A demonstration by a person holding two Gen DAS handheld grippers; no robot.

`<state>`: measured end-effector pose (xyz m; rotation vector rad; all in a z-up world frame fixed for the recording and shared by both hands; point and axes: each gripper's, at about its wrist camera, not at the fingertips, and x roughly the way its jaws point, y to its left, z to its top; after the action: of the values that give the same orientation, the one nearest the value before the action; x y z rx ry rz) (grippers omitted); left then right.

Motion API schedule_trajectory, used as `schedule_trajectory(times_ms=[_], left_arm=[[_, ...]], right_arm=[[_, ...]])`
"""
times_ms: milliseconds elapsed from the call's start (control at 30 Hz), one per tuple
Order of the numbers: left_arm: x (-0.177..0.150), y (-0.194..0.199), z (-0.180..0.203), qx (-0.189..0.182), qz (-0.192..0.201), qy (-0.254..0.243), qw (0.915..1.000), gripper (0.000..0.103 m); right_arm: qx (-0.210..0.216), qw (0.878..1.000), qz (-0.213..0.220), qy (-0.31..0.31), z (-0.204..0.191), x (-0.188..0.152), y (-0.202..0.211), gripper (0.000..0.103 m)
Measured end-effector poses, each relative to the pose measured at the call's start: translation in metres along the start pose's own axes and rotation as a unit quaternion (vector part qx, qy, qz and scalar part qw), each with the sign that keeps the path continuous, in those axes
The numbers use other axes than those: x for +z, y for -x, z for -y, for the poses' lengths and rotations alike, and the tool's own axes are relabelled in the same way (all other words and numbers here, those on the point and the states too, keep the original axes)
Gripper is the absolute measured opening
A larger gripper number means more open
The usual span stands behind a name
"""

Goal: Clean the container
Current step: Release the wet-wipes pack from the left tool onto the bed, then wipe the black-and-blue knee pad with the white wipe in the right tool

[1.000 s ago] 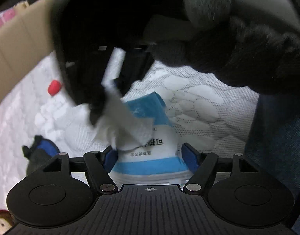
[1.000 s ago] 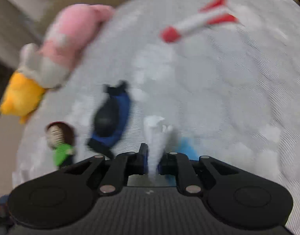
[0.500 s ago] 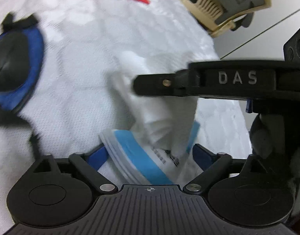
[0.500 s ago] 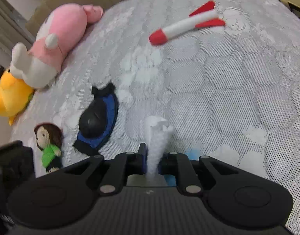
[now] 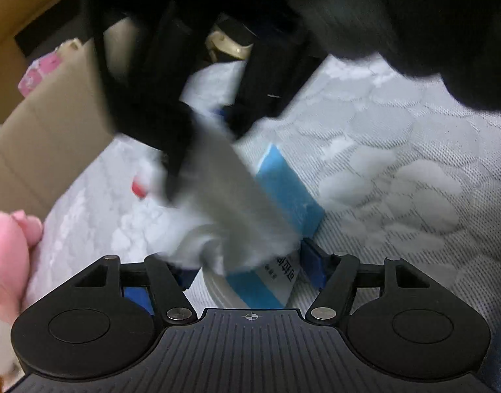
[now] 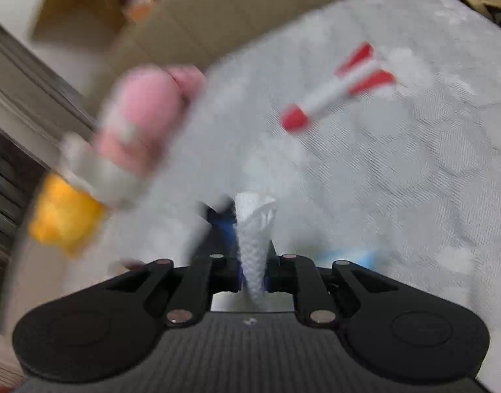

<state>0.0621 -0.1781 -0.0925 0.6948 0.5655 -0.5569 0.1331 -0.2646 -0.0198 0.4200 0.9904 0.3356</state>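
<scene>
My left gripper (image 5: 247,262) is shut on a white container with a blue and white label (image 5: 270,278), held over the quilted bed. My right gripper (image 6: 252,271) is shut on a white paper tissue (image 6: 253,229). In the left wrist view the right gripper's black body (image 5: 172,104) comes in from above and presses the blurred tissue (image 5: 231,203) onto the container. The container's mouth is hidden by the tissue.
A white quilted mattress (image 6: 398,170) lies below. On it are a red and white toy rocket (image 6: 335,88), a pink plush (image 6: 145,114) and a yellow plush (image 6: 60,216). A cardboard box (image 5: 44,124) stands at the left edge.
Both views have swung and blurred. The right gripper with the tissue has moved across the container, from the side back to above it. The left gripper has turned with the container.
</scene>
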Motion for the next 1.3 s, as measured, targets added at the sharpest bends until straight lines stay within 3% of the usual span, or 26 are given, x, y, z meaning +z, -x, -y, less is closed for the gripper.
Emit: schedule_trajectory(times_ms=[100, 133, 200, 267, 333, 400, 500, 533, 600, 700, 767, 833, 967, 1100, 1167, 1200, 1233, 1300], left_arm=[[-0.005, 0.006, -0.007, -0.027, -0.024, 0.03, 0.9989, 0.072], [-0.006, 0.009, -0.012, -0.038, -0.034, 0.044, 0.9978, 0.074], [-0.008, 0.018, -0.025, -0.062, -0.055, 0.076, 0.9936, 0.088], [-0.012, 0.025, -0.047, -0.071, -0.068, 0.106, 0.9895, 0.09], [-0.022, 0.046, -0.071, -0.042, -0.072, 0.131, 0.9879, 0.091], [-0.027, 0.04, -0.095, 0.013, -0.079, 0.156, 0.9845, 0.094], [-0.04, 0.016, -0.133, 0.069, -0.132, 0.225, 0.963, 0.094], [-0.043, 0.006, -0.142, 0.072, -0.147, 0.238, 0.9574, 0.094], [-0.045, -0.016, -0.148, 0.087, -0.167, 0.23, 0.9547, 0.097], [-0.043, -0.033, -0.145, 0.072, -0.155, 0.21, 0.9626, 0.099], [-0.043, -0.039, -0.142, 0.051, -0.147, 0.199, 0.9676, 0.098], [-0.046, -0.043, -0.142, 0.044, -0.138, 0.191, 0.9708, 0.099], [-0.054, -0.039, -0.157, 0.024, -0.13, 0.226, 0.965, 0.099], [-0.063, -0.038, -0.175, 0.011, -0.137, 0.268, 0.9535, 0.098], [-0.067, -0.044, -0.179, 0.0, -0.146, 0.285, 0.9474, 0.099], [-0.068, -0.046, -0.179, -0.002, -0.147, 0.285, 0.9471, 0.1], [-0.067, -0.047, -0.178, -0.002, -0.146, 0.28, 0.9489, 0.1], [-0.067, -0.048, -0.177, -0.005, -0.141, 0.272, 0.9518, 0.102]], right_arm=[[-0.073, 0.997, 0.004, 0.0, 0.008, -0.001, 0.001, 0.013], [-0.087, 0.996, 0.009, -0.002, 0.01, 0.0, 0.003, 0.014], [-0.108, 0.994, 0.013, 0.001, 0.011, 0.0, 0.005, 0.014], [-0.122, 0.992, 0.014, 0.011, 0.01, -0.001, 0.005, 0.014], [-0.139, 0.99, 0.02, 0.024, 0.009, -0.001, 0.006, 0.014], [-0.16, 0.986, 0.032, 0.03, 0.009, 0.001, 0.008, 0.014], [-0.173, 0.982, 0.065, 0.023, 0.011, 0.006, 0.016, 0.013], [-0.17, 0.982, 0.079, 0.017, 0.013, 0.008, 0.019, 0.013], [-0.136, 0.985, 0.11, 0.002, 0.013, 0.011, 0.027, 0.013], [-0.015, 0.991, 0.134, -0.014, 0.004, 0.01, 0.044, 0.013], [0.064, 0.991, 0.119, -0.001, -0.013, 0.011, 0.041, 0.013], [0.102, 0.991, 0.085, 0.012, -0.032, 0.014, 0.02, 0.013], [0.049, 0.999, -0.003, 0.005, -0.043, 0.017, -0.051, 0.013], [-0.007, 0.997, -0.042, 0.059, -0.032, 0.013, -0.074, 0.017], [-0.024, 0.995, -0.052, 0.085, -0.031, 0.011, -0.074, 0.027], [-0.028, 0.993, -0.057, 0.104, -0.034, 0.007, -0.073, 0.041], [-0.028, 0.99, -0.058, 0.123, -0.038, 0.003, -0.072, 0.045], [-0.035, 0.982, -0.066, 0.172, -0.052, -0.007, -0.077, 0.042]])
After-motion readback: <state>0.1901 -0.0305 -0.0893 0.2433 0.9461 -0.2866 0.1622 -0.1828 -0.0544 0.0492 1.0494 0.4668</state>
